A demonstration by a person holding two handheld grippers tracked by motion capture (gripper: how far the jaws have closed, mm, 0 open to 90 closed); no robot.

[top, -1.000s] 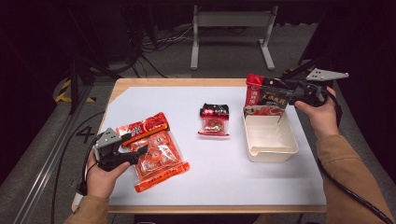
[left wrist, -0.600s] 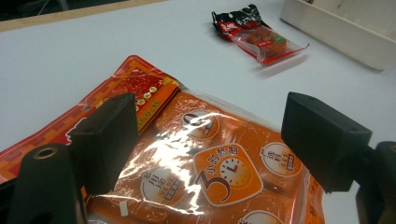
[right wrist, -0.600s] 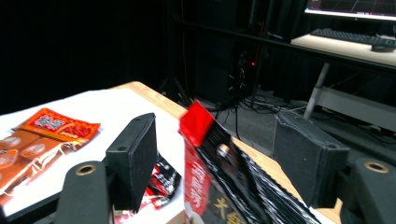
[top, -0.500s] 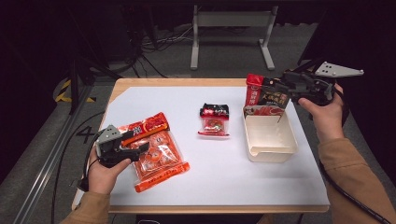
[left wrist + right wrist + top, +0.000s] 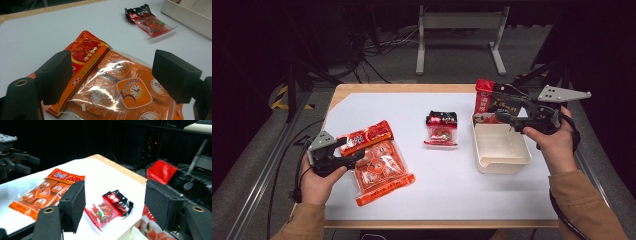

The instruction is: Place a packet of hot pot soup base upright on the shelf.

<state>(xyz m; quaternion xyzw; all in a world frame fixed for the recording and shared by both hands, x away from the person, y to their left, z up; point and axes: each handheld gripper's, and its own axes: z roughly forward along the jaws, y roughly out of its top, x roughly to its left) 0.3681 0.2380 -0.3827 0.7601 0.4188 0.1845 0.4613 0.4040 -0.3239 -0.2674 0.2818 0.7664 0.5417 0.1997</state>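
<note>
A large orange packet (image 5: 379,162) lies flat at the table's near left. My left gripper (image 5: 353,151) stands open at the packet's left edge, its jaws wide over the packet (image 5: 117,87) without pressing on it. A small red-and-black packet (image 5: 441,129) lies mid-table. A red-and-black packet (image 5: 483,98) stands at the far end of a white tray (image 5: 501,159). My right gripper (image 5: 500,106) hovers open beside that packet (image 5: 162,171), which shows past its right jaw. Its jaws have just closed a little, with nothing between them.
White sheet (image 5: 412,107) covers the wooden table. A metal stand (image 5: 459,30) and cables lie on the floor beyond the far edge. The left hand and its gripper (image 5: 15,157) show far off in the right gripper view.
My right hand and gripper have drawn back toward the near side above the tray. The standing red packet stays in place. The left gripper has not moved.
</note>
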